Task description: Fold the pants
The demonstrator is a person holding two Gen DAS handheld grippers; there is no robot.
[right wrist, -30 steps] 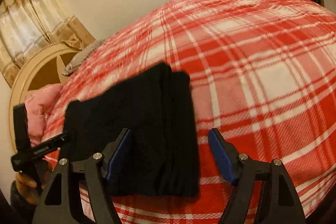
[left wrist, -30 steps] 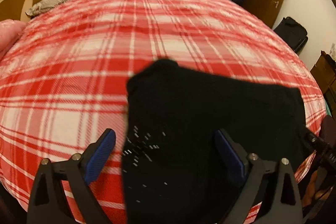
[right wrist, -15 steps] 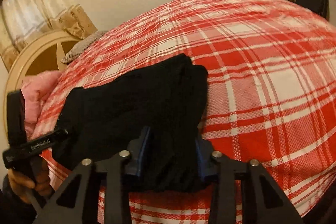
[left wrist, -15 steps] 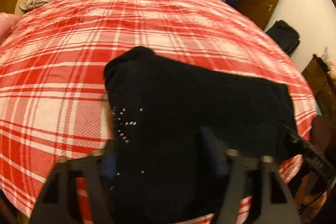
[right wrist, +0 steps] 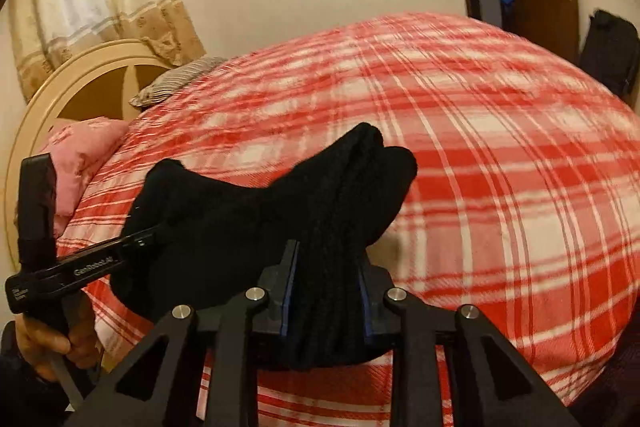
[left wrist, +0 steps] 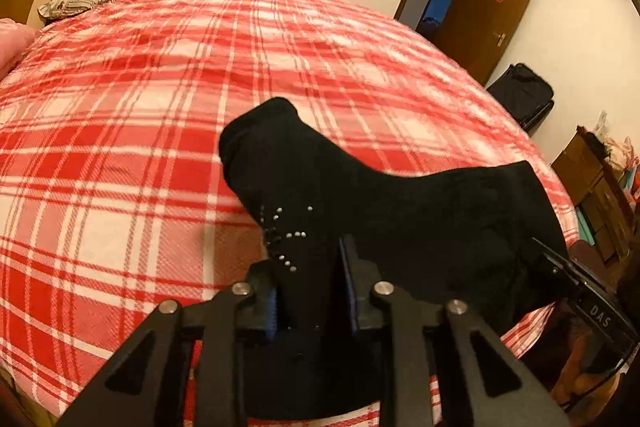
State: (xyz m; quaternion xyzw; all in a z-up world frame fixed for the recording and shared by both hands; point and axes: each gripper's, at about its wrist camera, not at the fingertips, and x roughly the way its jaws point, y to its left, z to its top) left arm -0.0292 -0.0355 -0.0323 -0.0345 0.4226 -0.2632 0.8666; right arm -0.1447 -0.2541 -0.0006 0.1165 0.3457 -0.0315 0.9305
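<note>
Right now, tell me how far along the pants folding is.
Done: the black pants are already folded into a compact bundle on the red plaid bedspread. In hand: the left claw and the right claw are each shut on a near corner, with that edge raised off the bed. Left: probably one more fold toward the far side, then release and flatten.
</note>
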